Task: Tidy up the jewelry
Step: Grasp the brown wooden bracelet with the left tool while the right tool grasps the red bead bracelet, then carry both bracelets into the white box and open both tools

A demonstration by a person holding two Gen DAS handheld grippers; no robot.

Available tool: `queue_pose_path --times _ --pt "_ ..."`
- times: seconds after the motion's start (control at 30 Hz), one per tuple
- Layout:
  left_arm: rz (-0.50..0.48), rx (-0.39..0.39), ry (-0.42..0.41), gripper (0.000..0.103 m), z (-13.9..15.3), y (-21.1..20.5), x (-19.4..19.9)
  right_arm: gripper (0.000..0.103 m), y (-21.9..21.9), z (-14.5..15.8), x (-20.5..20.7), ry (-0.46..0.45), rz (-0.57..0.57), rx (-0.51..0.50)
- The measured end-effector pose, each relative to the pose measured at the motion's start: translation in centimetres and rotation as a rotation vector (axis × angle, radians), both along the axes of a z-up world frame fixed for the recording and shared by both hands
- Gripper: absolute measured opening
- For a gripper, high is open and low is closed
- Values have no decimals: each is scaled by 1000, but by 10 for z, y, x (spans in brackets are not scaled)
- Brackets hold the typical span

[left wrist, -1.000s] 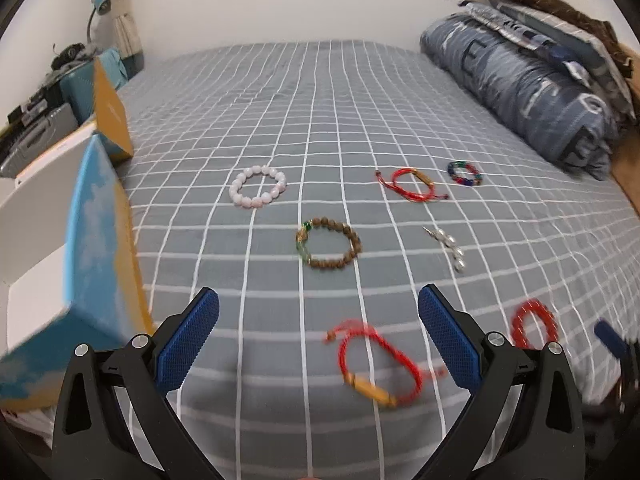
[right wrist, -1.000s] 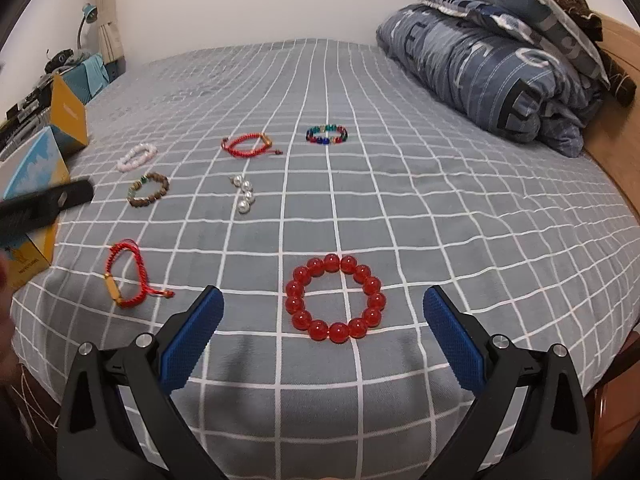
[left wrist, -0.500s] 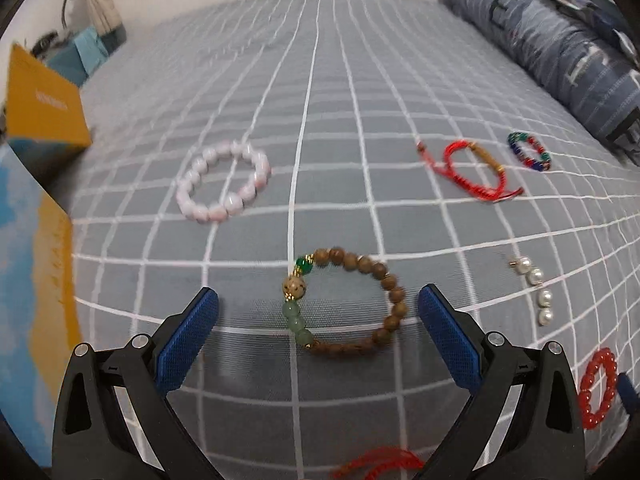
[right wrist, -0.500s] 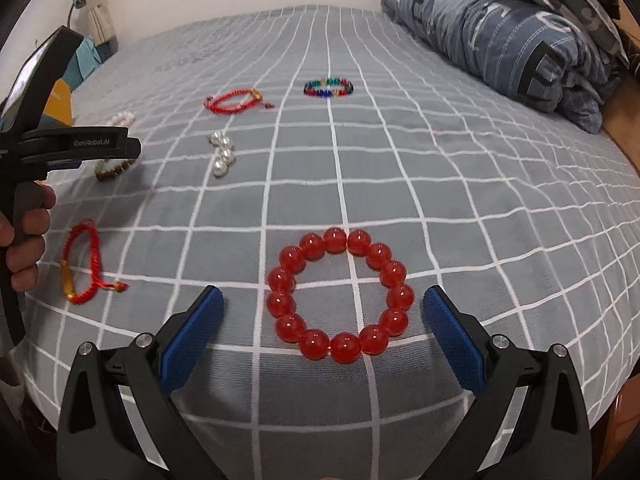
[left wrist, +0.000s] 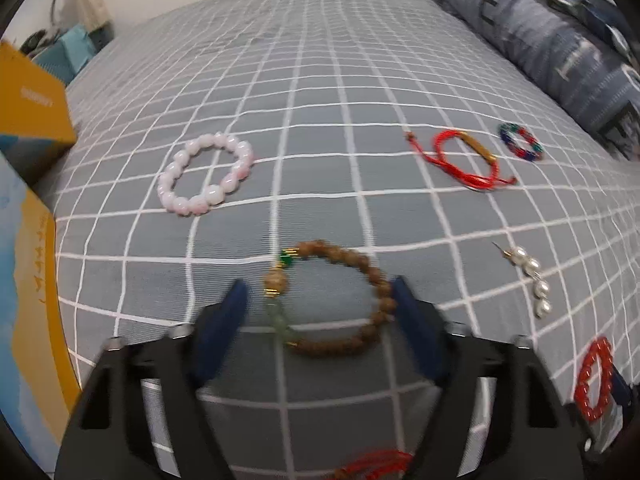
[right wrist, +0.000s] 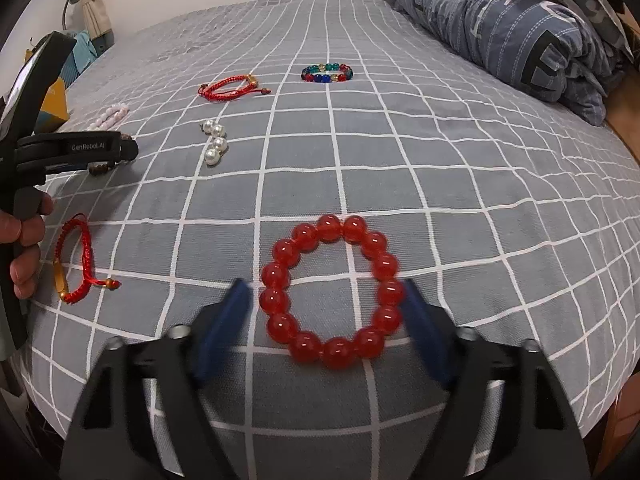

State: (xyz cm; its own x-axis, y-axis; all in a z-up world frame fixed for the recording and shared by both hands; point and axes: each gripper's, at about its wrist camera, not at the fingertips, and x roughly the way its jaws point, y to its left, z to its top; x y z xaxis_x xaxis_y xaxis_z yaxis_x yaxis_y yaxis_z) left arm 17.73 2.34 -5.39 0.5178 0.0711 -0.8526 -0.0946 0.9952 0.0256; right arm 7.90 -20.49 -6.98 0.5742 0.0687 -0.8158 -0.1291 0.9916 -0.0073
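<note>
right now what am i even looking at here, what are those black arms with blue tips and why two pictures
No robot here: a person holds a two-finger gripper in each hand, and each carries a fisheye camera looking along its fingers. One picture is from the left gripper, the other from the right gripper. Jewelry lies on a checked bed. The left one is open around a brown bracelet; the right is open around a red bead bracelet. Nothing is gripped yet. Also there: a pink bracelet, pearls, two red cord bracelets, a multicolour bracelet and a box.
</note>
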Motion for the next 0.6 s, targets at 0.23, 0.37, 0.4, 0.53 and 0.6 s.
queue_pose_path --times 0.23,0.37,0.4,0.53,0.6 --pt "-3 -18 -9 7 6 -6 -8 13 -3 5 -3 -26 -4 18" --pt "-5 -26 -18 7 8 -6 -11 13 -5 8 -4 -35 -5 29" --pt "-6 -23 -22 7 9 -7 -11 13 -5 9 -4 -37 -5 28" --pt "-11 -30 -36 7 15 -7 -15 13 -5 12 -6 -50 -5 32" --pt "-13 -30 -42 7 18 -8 -16 13 -5 15 -6 -59 -6 31"
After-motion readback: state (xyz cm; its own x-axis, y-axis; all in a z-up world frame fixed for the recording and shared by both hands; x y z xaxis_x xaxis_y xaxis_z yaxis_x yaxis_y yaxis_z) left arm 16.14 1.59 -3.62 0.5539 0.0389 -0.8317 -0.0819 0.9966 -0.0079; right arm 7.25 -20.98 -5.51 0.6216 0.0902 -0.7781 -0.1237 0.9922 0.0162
